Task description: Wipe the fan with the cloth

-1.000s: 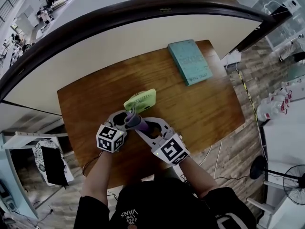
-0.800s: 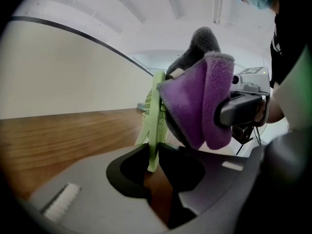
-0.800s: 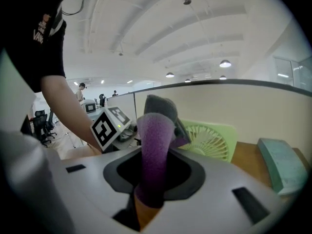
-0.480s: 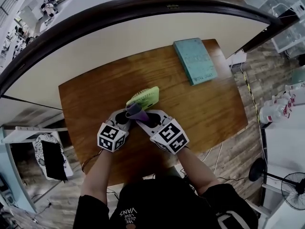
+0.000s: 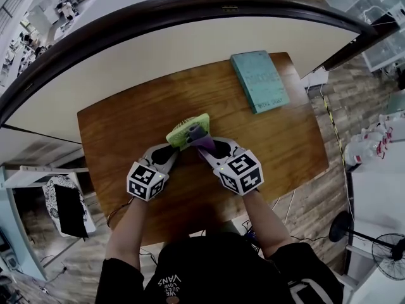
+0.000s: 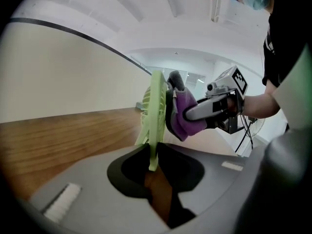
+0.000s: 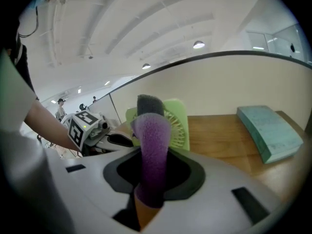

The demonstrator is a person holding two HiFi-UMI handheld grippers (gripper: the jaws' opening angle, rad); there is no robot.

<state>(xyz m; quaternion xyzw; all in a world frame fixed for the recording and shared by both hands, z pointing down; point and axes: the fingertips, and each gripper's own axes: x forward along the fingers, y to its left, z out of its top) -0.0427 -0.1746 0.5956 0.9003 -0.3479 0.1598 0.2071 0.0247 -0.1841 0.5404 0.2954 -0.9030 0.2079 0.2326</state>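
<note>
A brown wooden table (image 5: 126, 132) with rounded corners stood against a curved cream partition (image 5: 158, 59) capped by a dark rim. A teal book (image 5: 259, 81) lay flat near the table's far right corner. Beyond the table's right edge was wood-plank floor (image 5: 342, 100). White bottles (image 5: 364, 147) and a black pedestal fan (image 5: 387, 252) stood on it.

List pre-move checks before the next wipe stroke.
1. Left gripper gripping fan: ok; its jaws have just been closing, with the fan's lower edge between them.
2. Right gripper gripping cloth: ok.
3. Cloth against fan's grille: ok.
4. Fan upright: ok.
5. Book clear of the stroke: ok, it lies apart at the far side of the table.
6. Dirt left on fan: cannot tell.
</note>
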